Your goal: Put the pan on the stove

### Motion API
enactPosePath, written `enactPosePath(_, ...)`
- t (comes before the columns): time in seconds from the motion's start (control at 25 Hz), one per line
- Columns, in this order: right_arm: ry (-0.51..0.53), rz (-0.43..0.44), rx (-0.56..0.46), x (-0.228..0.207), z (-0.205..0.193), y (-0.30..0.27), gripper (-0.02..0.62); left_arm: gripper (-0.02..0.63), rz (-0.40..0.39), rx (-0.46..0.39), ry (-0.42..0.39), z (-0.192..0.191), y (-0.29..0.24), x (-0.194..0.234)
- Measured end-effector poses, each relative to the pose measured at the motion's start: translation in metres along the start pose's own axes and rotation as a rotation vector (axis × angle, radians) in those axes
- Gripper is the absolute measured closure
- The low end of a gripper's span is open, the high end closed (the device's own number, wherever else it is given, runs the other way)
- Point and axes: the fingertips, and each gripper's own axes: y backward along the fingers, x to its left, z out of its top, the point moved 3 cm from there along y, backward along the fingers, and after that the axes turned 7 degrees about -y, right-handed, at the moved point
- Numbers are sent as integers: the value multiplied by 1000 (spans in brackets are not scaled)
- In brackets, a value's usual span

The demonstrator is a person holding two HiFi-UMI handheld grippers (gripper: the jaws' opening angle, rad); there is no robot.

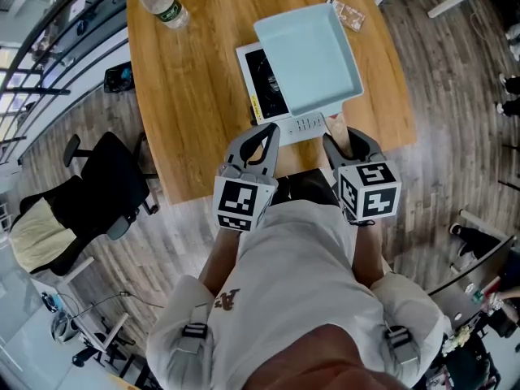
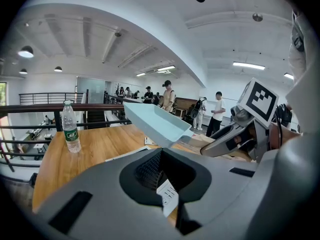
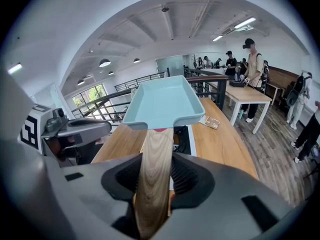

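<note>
Your right gripper (image 3: 155, 176): jaws clamped on the pan's wooden handle (image 3: 154, 146) | pan (image 1: 309, 55): you hold it tilted, clear above the stove (image 1: 262, 80) on the worktop (image 1: 187, 104) | your left gripper (image 1: 260, 140): jaws apart, empty

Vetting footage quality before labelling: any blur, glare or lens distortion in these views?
Head view: sharp, even light, table edges bowed. Left gripper view: heavy fisheye, black corners, bright ceiling lamps, bottle crisp. Right gripper view: pan sharp, its handle softens nearest the camera.
</note>
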Motion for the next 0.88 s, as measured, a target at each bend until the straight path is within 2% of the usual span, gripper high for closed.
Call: enactPosePath(0.88,-25,3,82,-25,-20,-41,436,588,12,77,41,-29,-32,-2)
